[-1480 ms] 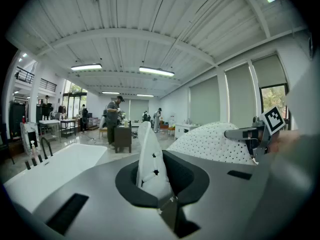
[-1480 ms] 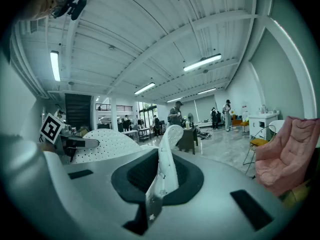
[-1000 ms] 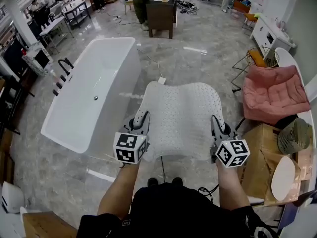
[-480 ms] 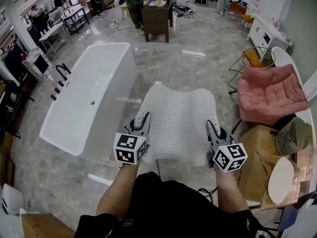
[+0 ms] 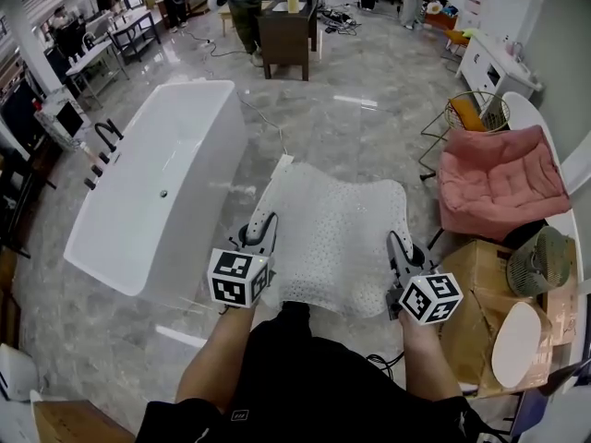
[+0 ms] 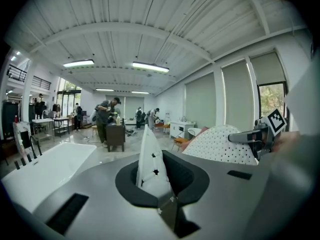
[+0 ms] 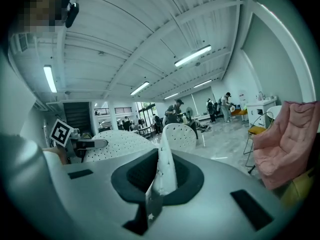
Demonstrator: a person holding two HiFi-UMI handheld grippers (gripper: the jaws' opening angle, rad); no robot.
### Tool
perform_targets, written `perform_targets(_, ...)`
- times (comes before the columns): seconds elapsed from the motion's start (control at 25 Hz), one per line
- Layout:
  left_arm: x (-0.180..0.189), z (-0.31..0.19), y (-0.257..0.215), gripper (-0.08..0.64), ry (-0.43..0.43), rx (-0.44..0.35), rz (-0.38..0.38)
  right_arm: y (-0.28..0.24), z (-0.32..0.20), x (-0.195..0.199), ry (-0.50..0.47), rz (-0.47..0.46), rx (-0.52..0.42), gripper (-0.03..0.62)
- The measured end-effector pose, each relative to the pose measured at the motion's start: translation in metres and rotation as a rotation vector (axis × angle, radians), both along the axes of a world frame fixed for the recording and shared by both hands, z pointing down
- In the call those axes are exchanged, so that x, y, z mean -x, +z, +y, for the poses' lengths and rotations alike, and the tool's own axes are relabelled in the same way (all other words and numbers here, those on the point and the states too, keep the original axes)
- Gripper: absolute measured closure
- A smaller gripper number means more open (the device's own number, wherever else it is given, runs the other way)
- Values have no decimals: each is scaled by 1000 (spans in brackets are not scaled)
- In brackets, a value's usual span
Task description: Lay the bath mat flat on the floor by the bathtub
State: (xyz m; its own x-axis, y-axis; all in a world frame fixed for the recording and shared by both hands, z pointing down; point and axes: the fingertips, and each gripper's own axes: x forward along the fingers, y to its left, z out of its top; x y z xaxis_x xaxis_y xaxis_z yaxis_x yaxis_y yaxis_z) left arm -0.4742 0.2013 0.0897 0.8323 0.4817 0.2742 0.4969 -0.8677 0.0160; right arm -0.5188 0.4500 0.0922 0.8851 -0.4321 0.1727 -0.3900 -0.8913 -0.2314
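Note:
A white perforated bath mat (image 5: 337, 233) hangs spread out in the air in front of me, right of the white bathtub (image 5: 152, 187). My left gripper (image 5: 261, 229) is shut on the mat's near left edge, and that edge (image 6: 150, 164) stands pinched upright between its jaws. My right gripper (image 5: 399, 247) is shut on the near right edge (image 7: 165, 174). The mat bulges upward between the two grippers and its far end droops toward the grey marble floor (image 5: 360, 127).
A pink-cushioned chair (image 5: 499, 178) and cardboard boxes (image 5: 476, 307) stand to the right. A dark cabinet (image 5: 286, 26) and people are at the far end of the room. A black cable (image 5: 392, 363) lies by my feet.
The mat and both grippers have shifted slightly nearer and lower in view, and the bathtub has slid to the left. Both grips are unchanged.

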Motion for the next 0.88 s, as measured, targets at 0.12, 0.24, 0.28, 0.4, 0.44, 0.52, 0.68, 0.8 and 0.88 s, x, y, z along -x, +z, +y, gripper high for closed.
perform_targets(0.12, -20, -3, 10, 538, -4, 14, -20, 6, 0, -17, 2, -16, 3, 571)
perform_targets(0.24, -49, -5, 17, 538, -3, 23, -31, 11, 3, -43, 13, -29, 4, 571)
perform_targets(0.28, -60, -4, 19, 538, 0, 24, -33, 13, 4, -53, 17, -33, 3, 571)
perform_targets(0.4, -94, 0, 22, 538, 21, 18, -33, 18, 8, -85, 35, -46, 5, 571)
perform_targets(0.44, -106, 2, 22, 538, 29, 13, -32, 19, 8, -97, 41, -53, 3, 571)
perform_targets(0.52, -131, 4, 23, 538, 41, 8, -36, 22, 8, -120, 47, -67, -1, 571)
perform_targets(0.68, -178, 14, 26, 538, 65, 3, -40, 24, 8, -165, 47, -84, 8, 571)
perform_targets(0.8, -209, 20, 30, 537, 83, -4, -47, 25, 10, -199, 53, -93, 11, 571)
perform_targets(0.88, -229, 20, 32, 538, 88, 0, -58, 25, 8, -220, 52, -99, 13, 571)
